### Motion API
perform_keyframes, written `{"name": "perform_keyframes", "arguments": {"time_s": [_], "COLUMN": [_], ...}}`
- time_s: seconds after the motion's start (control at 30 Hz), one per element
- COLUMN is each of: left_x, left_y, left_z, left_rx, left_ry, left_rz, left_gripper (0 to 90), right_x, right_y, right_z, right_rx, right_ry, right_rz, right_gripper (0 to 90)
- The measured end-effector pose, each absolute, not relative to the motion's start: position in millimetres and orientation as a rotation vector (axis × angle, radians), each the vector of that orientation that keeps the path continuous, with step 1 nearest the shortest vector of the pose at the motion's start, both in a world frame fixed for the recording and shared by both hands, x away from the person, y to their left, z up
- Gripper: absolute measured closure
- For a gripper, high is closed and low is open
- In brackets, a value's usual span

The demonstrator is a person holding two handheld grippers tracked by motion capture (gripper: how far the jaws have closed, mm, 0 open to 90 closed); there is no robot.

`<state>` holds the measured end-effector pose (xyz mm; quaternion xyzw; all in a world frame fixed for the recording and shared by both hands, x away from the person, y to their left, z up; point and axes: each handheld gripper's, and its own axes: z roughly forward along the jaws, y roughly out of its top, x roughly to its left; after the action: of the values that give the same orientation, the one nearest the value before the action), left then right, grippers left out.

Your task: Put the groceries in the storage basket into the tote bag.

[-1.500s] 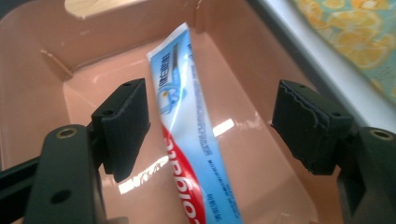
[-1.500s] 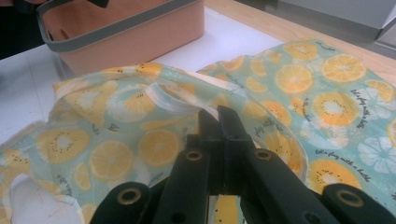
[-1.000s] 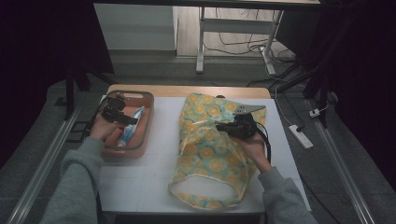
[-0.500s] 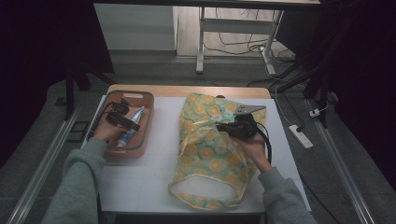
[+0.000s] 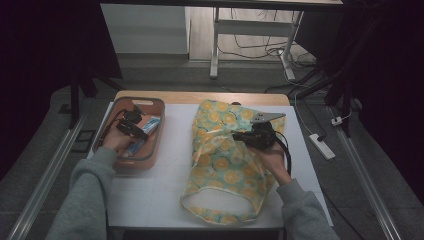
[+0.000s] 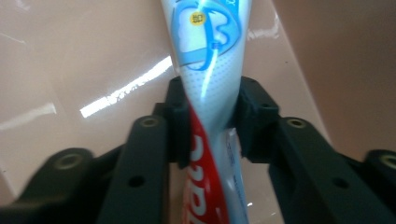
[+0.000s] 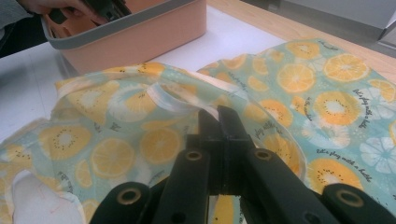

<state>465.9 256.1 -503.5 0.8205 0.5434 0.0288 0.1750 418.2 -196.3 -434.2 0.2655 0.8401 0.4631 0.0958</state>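
High view: the left gripper [image 5: 134, 131] sits low inside the pink basket [image 5: 153, 150] at the table's left, over the toothpaste tube [image 5: 145, 131], which lies in the basket with its long axis running diagonally, far end up and to the right toward the basket's far corner. The right gripper [image 5: 252, 138] rests on the fruit-print cloth bag [image 5: 225, 170] near its far right part; the bag lies flat on the white mat [image 5: 160, 185], open mouth toward the person. Left gripper view: the tube [image 6: 210, 93] runs straight up the frame between the two black jaws, lengthwise along the gripper's line of sight, blue-and-white end away, red-printed end toward the camera. The jaws have just been closing, and both pads now press on the tube's sides at its middle, with the basket floor behind. Right gripper view: the jaws stand fully closed, pinching a white-edged fold of the bag [image 7: 154, 140] at their tips; the basket [image 7: 140, 37] stands beyond, with the other hand [image 7: 56, 7] in it.
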Motion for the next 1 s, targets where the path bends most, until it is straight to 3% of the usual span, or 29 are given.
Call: {"name": "perform_keyframes", "arguments": {"time_s": [0.43,1.0], "left_x": [460.1,435.1], "left_y": [274.8,292.4], "left_z": [-496.5,-440.1], "left_rx": [2.244,2.062], "left_ry": [1.494,1.38], "left_rz": [0.041,0.138], "left_gripper": [75.6,75.6], "right_x": [419.5,419.0], "right_y": [-197.7,-196.8], "right_z": [-435.2,-435.2], "right_rx": [0.79,0.788], "right_ry": [2.485,2.486], "right_rz": [1.363,1.366], "right_gripper": [89.8,89.8]}}
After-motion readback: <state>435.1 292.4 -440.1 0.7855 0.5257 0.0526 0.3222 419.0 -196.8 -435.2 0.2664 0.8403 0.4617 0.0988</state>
